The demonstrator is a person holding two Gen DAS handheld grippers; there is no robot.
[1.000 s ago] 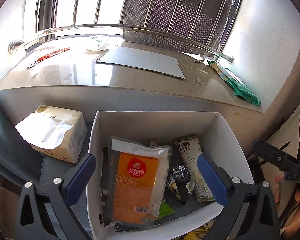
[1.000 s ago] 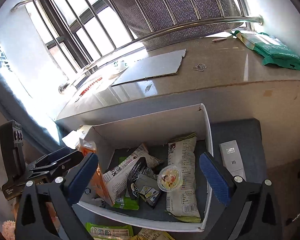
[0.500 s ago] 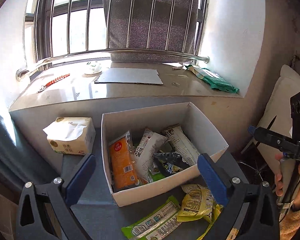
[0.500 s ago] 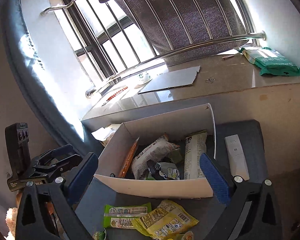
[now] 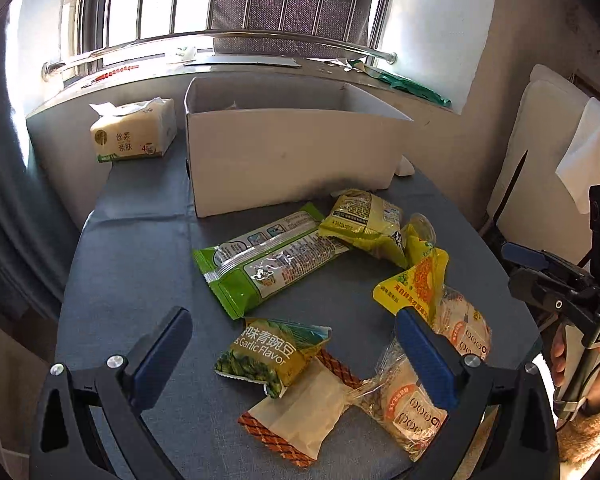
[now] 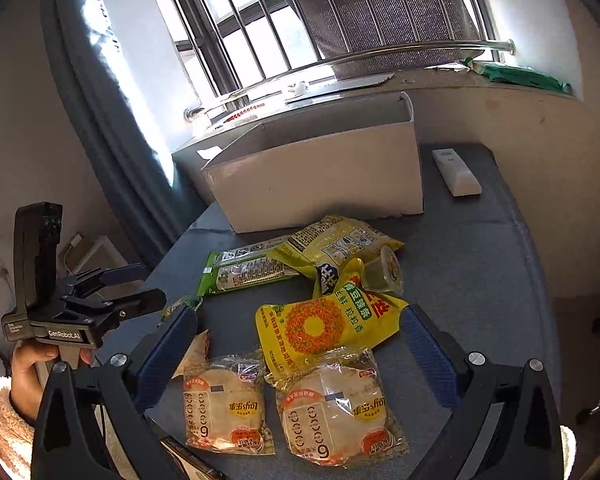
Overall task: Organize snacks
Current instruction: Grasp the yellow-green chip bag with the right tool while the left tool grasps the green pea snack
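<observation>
The white box (image 5: 292,164) is hiding its contents now; both grippers (image 5: 292,352) (image 6: 296,344), released and empty, are sitting farther back than before.

Bare table cloth (image 5: 140,264) left of the snack packets (image 5: 268,260): passable; white box (image 5: 292,168) walls the far side; tissue pack (image 5: 134,132) beside it.

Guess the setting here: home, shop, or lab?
Probably a home room: a barred window above a stone sill, a tissue pack and a white box on a small cloth-covered table with loose snacks.
</observation>
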